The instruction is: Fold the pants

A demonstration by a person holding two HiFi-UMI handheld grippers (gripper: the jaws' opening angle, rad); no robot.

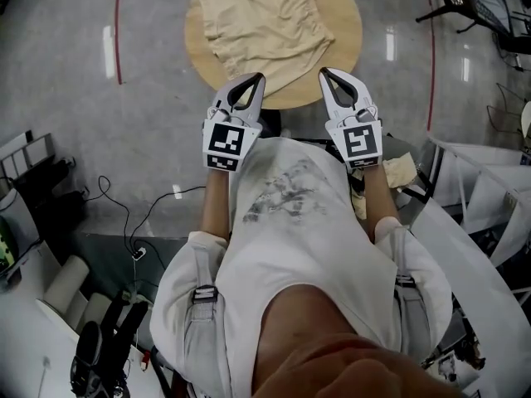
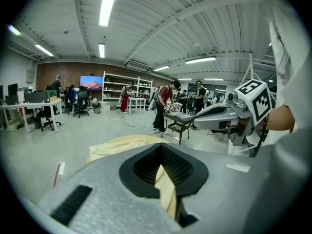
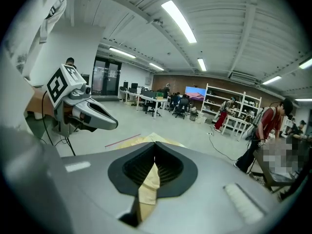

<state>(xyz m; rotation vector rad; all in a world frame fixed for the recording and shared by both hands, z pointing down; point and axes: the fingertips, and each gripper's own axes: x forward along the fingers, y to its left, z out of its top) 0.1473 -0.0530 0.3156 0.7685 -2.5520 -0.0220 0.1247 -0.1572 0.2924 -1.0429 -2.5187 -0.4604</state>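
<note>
Both jaws closed. The left hand-held gripper (image 1: 258,78) and the right hand-held gripper (image 1: 324,73) each pinch a strip of the pale beige cloth pants (image 1: 261,23). Each gripper view shows only that cloth caught between the ribbed pads. The pants lie spread over the round light-wood surface (image 1: 347,31), from its far edge to its near edge. My two grips sit on the cloth's near corners, right at the near edge, one toward each side.

Judgement: the fold is at the pick-up stage. To do it well I'd lift both corners together and level, with the hem taut between them. Then I'd carry them toward the far edge and match corner to corner before letting go. Uneven height would likely skew the crease, and too low a pull may drag the whole garment across the surface.
</note>
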